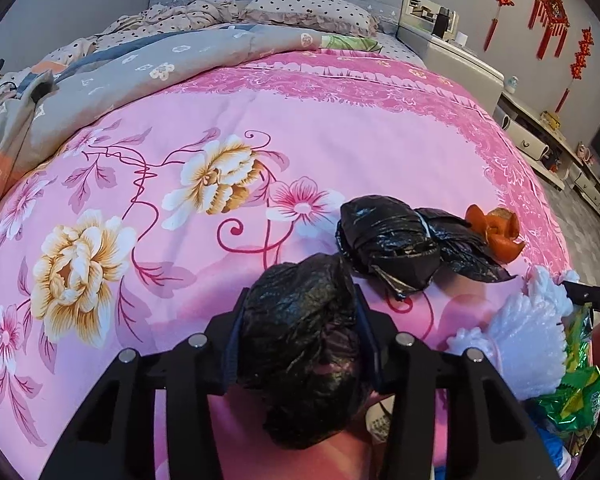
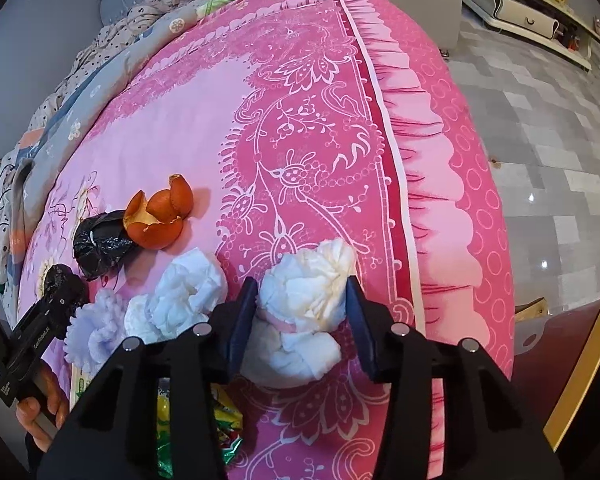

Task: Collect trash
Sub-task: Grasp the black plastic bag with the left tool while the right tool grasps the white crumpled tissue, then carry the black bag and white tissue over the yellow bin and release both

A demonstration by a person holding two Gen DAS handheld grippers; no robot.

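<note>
Pinching between each gripper's jaws: black bag wad (image 1: 304, 344), crumpled tissue (image 2: 306, 300).

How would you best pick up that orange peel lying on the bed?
Pinch one of the orange peel's upright curled flaps from above. It sits open like a cup, thin walls pointing up, so jaws can close across one wall. Come from its right, since the black bag touches its left.

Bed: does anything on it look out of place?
Yes. Trash lies on the pink bedspread near its foot: an orange peel, a black bag bundle, loose tissues and green wrappers. The peel looks oddest, being food waste lying straight on the bedding.
</note>
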